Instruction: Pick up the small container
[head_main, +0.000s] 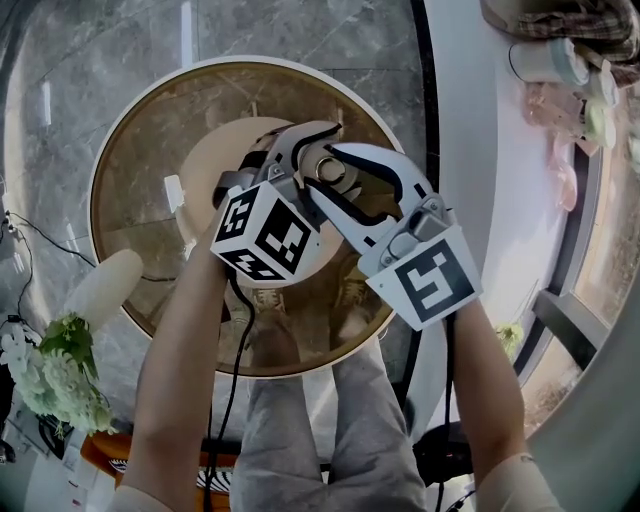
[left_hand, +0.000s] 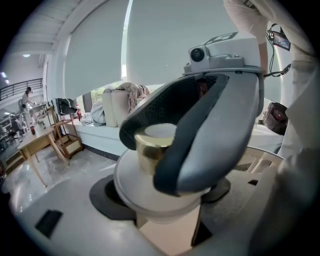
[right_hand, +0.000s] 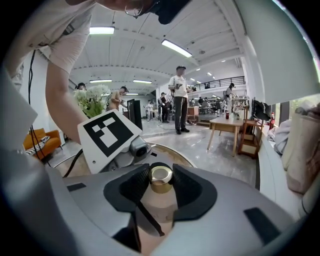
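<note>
though partly hidden, small container (right_hand: 161, 180)

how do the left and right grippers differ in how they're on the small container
1. The left gripper is shut on the wide white body of the small container. The right gripper stands open, with its pads on either side of the gold cap but not clearly pressing it.
2. The left gripper takes the container low down, while the right gripper reaches around its top.

Shared: both meet at the same container, over the round table.
</note>
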